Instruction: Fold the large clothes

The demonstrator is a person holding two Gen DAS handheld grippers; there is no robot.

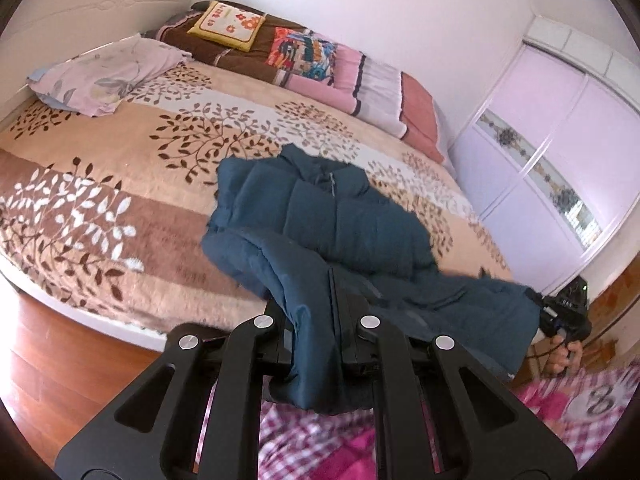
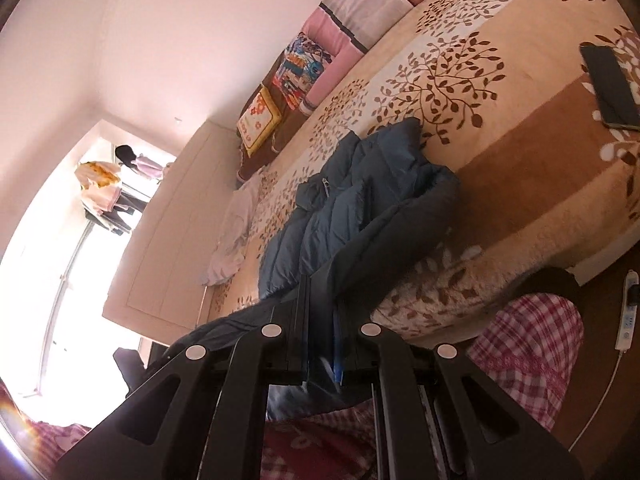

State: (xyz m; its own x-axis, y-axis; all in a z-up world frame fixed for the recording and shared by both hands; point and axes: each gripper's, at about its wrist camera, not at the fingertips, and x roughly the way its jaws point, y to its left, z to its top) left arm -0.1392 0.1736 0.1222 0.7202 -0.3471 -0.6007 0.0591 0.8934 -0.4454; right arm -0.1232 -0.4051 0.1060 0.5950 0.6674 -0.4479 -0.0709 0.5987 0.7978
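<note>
A dark blue quilted jacket (image 1: pixel 332 216) lies on the bed with its collar toward the far side and its near hem lifted off the edge. My left gripper (image 1: pixel 316 312) is shut on the jacket's hem at the bed's near edge. My right gripper (image 2: pixel 320 312) is shut on another part of the jacket (image 2: pixel 360 204), which hangs between its black fingers (image 2: pixel 298 320). The right gripper also shows in the left wrist view (image 1: pixel 568 312), at the far right, holding the jacket's other end.
The bed has a beige leaf-patterned blanket (image 1: pixel 120 184). A lilac pillow (image 1: pixel 104 76) and folded quilts with cushions (image 1: pixel 280 52) lie along the wall. A phone (image 2: pixel 612 88) lies on the blanket. A power strip (image 2: pixel 628 312) lies on the wood floor. A wardrobe (image 1: pixel 560 160) stands right.
</note>
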